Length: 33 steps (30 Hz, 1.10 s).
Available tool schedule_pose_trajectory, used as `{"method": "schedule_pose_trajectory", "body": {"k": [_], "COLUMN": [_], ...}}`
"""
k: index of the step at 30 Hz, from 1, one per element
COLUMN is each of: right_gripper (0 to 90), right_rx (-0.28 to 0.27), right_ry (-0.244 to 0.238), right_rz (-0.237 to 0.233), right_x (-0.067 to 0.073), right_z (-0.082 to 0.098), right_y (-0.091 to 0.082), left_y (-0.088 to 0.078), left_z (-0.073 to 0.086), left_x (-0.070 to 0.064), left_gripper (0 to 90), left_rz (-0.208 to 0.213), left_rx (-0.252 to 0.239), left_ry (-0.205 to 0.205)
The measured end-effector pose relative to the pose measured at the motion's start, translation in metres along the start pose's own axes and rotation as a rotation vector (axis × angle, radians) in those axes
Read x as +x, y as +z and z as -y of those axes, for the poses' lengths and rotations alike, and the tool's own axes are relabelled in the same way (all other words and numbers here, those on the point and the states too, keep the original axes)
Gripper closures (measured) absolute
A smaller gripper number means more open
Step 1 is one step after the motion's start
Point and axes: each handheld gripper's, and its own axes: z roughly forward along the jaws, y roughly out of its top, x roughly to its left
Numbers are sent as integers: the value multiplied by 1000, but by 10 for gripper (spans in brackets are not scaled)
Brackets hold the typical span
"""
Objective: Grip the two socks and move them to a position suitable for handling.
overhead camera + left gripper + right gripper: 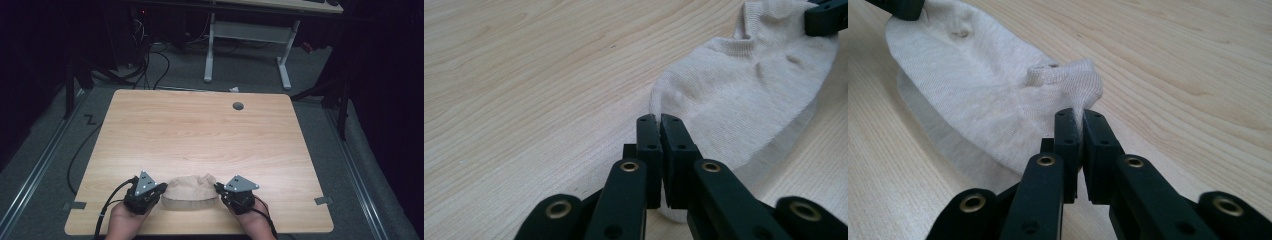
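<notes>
Jaws pinched: left gripper (659,120) | right gripper (1079,115) | on sock (190,190)

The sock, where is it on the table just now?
In the high view the beige sock lies near the table's front edge, about midway across, pinched at either end between the left gripper and the right gripper.

A light wood-grain rectangular tabletop (200,135) with a small round grey grommet (238,106) stood on grey carpet flooring (40,200). Beyond it stood a white metal-legged desk frame (250,40), with black cables (150,65) trailing over the floor. The surrounding room was dark.
</notes>
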Motion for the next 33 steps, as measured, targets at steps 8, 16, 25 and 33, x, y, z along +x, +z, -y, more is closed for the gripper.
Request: {"method": "schedule_pose_trajectory", "body": {"k": [8,16,25,33], "right_gripper": [859,858,856,846], "right_rx": [13,41,77,100], "right_ry": [-12,-36,-39,-36], "right_rz": [0,-5,-21,-35], "right_x": [2,6,7,6], "right_z": [1,4,8,10], "right_y": [0,2,6,10], "left_y": [1,3,7,12], "left_z": [2,6,9,13], "left_x": [-4,-6,-8,-7], "left_gripper": [874,873,872,866], "left_rz": [-2,0,0,-9], "left_rx": [17,35,74,108], "left_ry": [21,25,41,42]}}
